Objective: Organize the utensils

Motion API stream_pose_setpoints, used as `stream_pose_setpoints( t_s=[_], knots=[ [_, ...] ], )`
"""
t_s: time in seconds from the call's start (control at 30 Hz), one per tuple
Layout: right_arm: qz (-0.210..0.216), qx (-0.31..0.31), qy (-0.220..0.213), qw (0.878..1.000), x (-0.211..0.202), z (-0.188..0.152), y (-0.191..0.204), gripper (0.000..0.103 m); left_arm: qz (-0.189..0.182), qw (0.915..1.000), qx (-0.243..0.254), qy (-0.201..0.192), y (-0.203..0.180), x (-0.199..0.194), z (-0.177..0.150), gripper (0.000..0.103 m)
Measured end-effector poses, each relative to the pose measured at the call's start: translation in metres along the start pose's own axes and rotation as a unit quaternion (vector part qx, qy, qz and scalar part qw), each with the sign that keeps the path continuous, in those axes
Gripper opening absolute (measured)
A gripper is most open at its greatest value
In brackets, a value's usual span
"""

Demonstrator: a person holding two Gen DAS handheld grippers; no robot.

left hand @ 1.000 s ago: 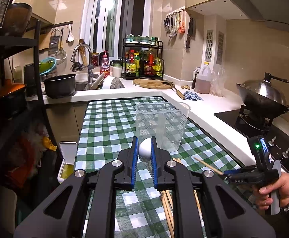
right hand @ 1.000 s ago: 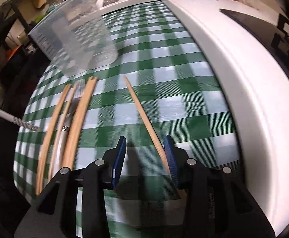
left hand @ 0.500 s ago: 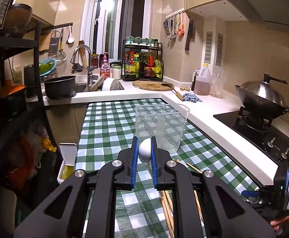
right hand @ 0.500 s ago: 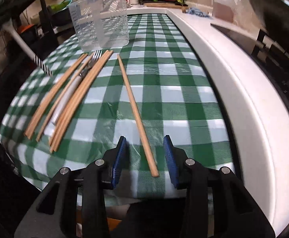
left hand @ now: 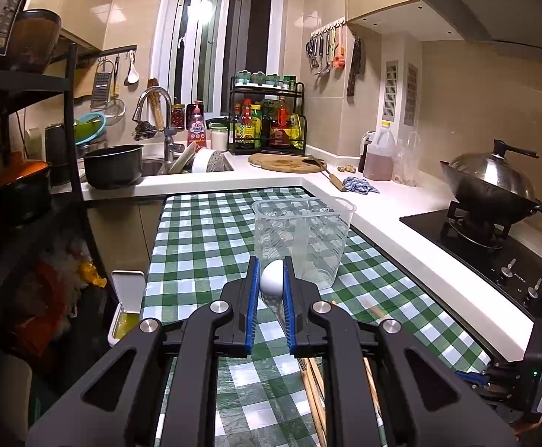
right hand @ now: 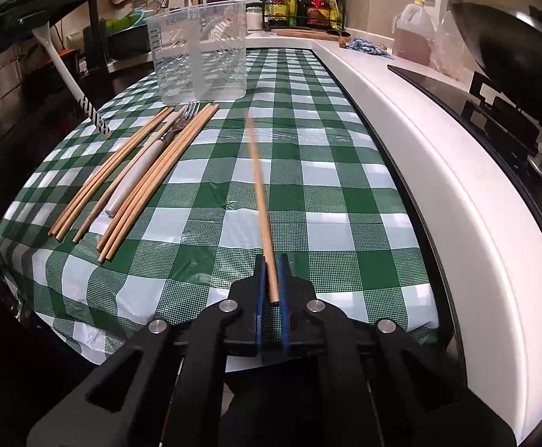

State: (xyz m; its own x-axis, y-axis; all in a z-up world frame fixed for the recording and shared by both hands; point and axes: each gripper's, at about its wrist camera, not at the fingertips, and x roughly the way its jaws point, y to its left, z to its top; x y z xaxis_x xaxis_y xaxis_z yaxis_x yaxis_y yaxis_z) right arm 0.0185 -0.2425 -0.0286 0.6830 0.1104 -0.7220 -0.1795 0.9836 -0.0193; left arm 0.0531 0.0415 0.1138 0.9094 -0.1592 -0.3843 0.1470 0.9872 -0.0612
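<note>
Chopstick sits pinched at its near end in the right gripper, whose jaws have just been closing; left gripper clamps a white spoon.

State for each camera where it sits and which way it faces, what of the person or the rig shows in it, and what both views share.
Left wrist: on the left gripper, facing along the checked tablecloth towards the sink; its fingers clamp a white spoon; the right gripper shows at lower right.
Right wrist: on the right gripper, tilted down along the same cloth; its jaws have just been closing and now pinch a single chopstick.
Shared: the clear container, tablecloth, loose chopsticks, spice rack.
</note>
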Motion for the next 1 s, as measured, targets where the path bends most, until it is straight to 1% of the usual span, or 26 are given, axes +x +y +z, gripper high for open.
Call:
stream_pose_setpoints(
  t_s=[0.1, 0.2, 0.27, 0.3, 0.4, 0.53, 0.63, 0.73, 0.87, 1.0],
  knots=[
    [0.0, 0.009, -0.02, 1.0, -0.014, 0.008, -0.001, 0.006, 0.001, 1.0, -0.003, -0.002, 0.002, 0.0, 0.0, 0.012],
    [0.002, 0.003, -0.037, 0.999, -0.031, 0.018, 0.002, 0.006, 0.001, 1.0, -0.007, -0.003, 0.003, 0.0, 0.001, 0.012],
    [0.001, -0.002, -0.058, 0.998, -0.048, 0.028, 0.005, 0.006, 0.002, 0.9999, -0.009, -0.007, 0.003, -0.002, 0.002, 0.012],
    [0.0, -0.006, -0.073, 0.997, -0.059, 0.036, 0.007, 0.006, 0.002, 0.9999, -0.009, -0.009, 0.003, -0.003, 0.002, 0.012],
    [-0.003, -0.011, -0.101, 0.995, -0.08, 0.055, 0.008, 0.006, 0.001, 0.9998, -0.01, -0.016, 0.003, -0.005, 0.003, 0.012],
    [-0.001, -0.016, -0.137, 0.99, -0.104, 0.089, 0.009, 0.006, 0.002, 0.9997, -0.009, -0.022, 0.004, -0.006, 0.005, 0.012],
    [0.017, -0.016, -0.131, 0.991, -0.113, 0.114, 0.008, 0.006, 0.004, 0.9997, -0.011, -0.023, 0.005, -0.006, 0.006, 0.012],
    [0.009, -0.015, -0.14, 0.99, -0.122, 0.129, 0.009, 0.006, 0.005, 0.9996, -0.017, -0.023, 0.008, -0.005, 0.006, 0.012],
    [0.006, -0.019, -0.146, 0.989, -0.123, 0.14, 0.012, 0.006, 0.004, 0.9995, -0.019, -0.023, 0.009, -0.005, 0.006, 0.012],
    [0.004, -0.021, -0.146, 0.989, -0.113, 0.145, 0.014, 0.006, 0.002, 0.9996, -0.018, -0.024, 0.009, -0.005, 0.006, 0.012]
  ],
)
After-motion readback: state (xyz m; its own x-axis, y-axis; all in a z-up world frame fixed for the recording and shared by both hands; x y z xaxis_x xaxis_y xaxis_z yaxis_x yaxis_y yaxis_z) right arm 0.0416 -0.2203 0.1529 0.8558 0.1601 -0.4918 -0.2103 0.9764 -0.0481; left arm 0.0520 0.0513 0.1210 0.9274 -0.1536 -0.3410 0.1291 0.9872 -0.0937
